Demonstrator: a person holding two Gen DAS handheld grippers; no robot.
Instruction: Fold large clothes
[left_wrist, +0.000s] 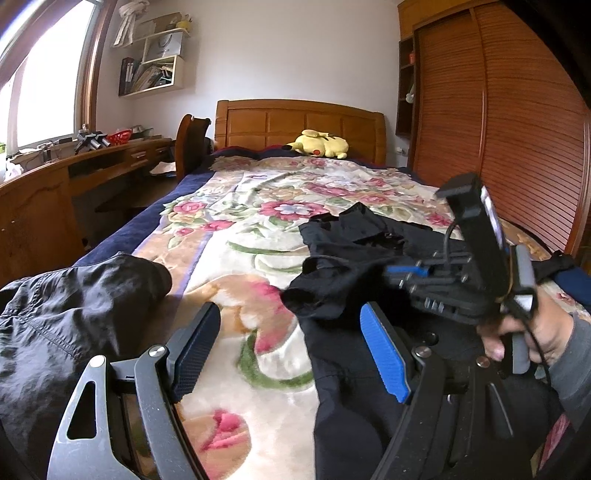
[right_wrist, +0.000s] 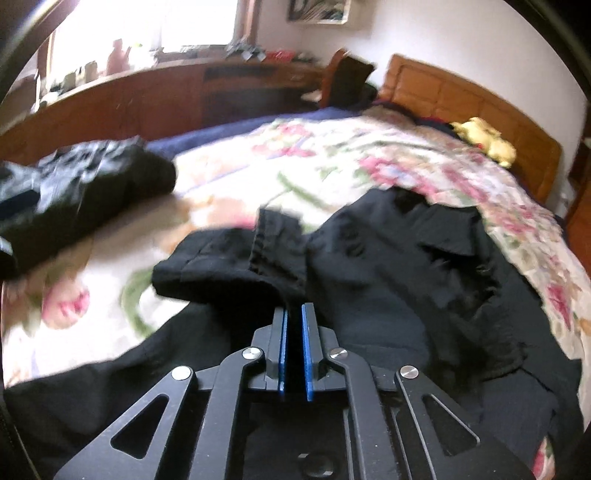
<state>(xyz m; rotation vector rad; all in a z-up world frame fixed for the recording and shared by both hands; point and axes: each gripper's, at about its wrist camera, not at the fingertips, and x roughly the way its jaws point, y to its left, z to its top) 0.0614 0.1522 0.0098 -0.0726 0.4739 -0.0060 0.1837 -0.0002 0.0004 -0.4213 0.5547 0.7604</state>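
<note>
The right gripper (right_wrist: 294, 314) has its blue pads pressed nearly together with dark cloth in the narrow gap, so it looks to be pinching a fold of the black garment (right_wrist: 388, 266) near its bunched edge; I take that as a hold meant to lift or drag the cloth into shape. The person's hand (left_wrist: 532, 332) wraps the handle of that tool, grey sleeve behind it; the view from that side is blurred, so the exact seam caught I cannot tell. The left gripper (left_wrist: 291, 354) stands spread wide with nothing between its fingers; one pad hangs over the bare blanket, the other over the garment's near edge, placed, I would judge, to take a second corner. The garment lies crumpled across the near right part of the flowered blanket (left_wrist: 258, 229), not yet flattened, so the folding seems barely begun. A second dark, shinier piece of clothing (left_wrist: 74, 295) sits heaped at the near left edge of the bed, apart from the first, likely waiting its turn; a yellow plush toy (left_wrist: 319, 144) rests by the wooden headboard (left_wrist: 295, 122), well clear of the work.
</note>
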